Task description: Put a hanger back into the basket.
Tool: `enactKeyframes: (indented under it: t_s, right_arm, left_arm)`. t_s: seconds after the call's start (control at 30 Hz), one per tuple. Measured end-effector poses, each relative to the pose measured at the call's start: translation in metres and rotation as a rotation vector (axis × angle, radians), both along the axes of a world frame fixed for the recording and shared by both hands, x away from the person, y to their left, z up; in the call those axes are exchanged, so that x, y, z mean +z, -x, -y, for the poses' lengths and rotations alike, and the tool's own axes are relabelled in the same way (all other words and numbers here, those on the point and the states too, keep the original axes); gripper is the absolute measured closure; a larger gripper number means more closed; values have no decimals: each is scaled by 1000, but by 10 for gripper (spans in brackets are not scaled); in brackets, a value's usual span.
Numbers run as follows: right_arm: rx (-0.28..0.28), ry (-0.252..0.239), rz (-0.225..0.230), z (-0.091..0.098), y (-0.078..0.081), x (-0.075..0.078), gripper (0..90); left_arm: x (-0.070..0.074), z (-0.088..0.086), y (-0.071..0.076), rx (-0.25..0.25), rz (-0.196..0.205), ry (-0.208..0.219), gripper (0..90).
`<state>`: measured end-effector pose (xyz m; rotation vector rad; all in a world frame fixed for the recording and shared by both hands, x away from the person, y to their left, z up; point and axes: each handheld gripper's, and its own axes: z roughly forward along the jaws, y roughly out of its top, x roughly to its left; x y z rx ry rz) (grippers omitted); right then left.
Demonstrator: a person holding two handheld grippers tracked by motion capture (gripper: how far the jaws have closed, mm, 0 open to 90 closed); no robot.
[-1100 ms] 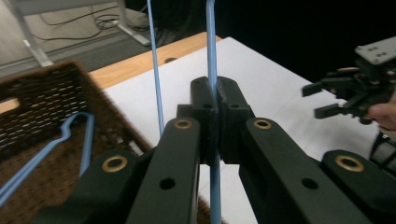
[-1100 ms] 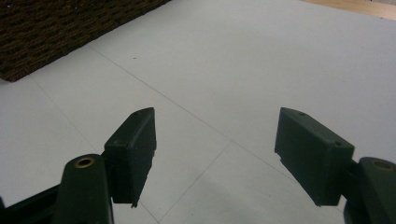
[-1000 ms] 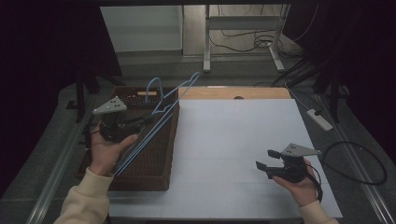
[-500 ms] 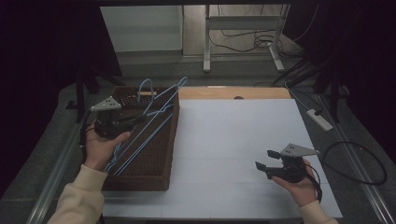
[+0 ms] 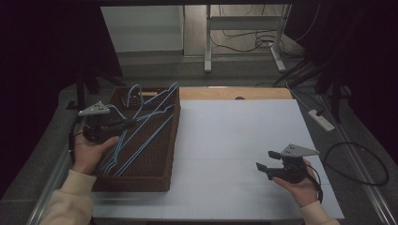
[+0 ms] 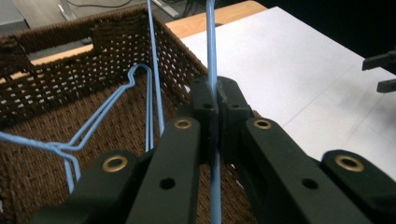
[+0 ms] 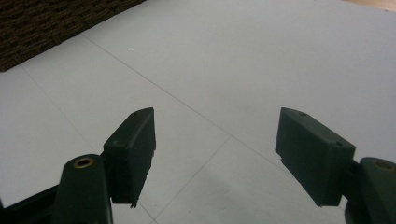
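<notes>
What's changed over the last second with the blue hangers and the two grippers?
The left gripper, shut on a blue wire hanger, has moved left and lower, bringing the hanger from over the basket's right edge down into the brown wicker basket. The right gripper stayed open over the white table top, and the basket kept its place.

Your left gripper (image 6: pixel 216 100) has its jaws clamped on a blue wire hanger (image 6: pixel 211 42). Behind them you see the brown wicker basket (image 6: pixel 116 32), more blue hangers (image 6: pixel 93 126) lying inside it.
</notes>
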<state>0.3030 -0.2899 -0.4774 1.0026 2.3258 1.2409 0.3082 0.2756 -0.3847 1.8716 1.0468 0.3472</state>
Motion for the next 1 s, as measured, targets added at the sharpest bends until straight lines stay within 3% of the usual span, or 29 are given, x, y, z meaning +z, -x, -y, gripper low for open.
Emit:
enactKeyframes:
  t_s: [0.23, 0.6, 0.87, 1.0]
  right_arm:
    - [-5, 2, -1, 0, 0, 0, 296]
    - [-6, 18, 1, -1, 0, 0, 296]
    - [-9, 19, 2, 0, 0, 0, 295]
    - [-8, 20, 3, -1, 0, 0, 295]
  left_arm:
    - [-11, -6, 2, -1, -38, -8, 873]
    - [-38, 3, -12, -16, -136, -61, 873]
    - [-51, 3, -19, 52, -195, -135, 872]
    - [-54, 2, -20, 76, -211, -136, 871]
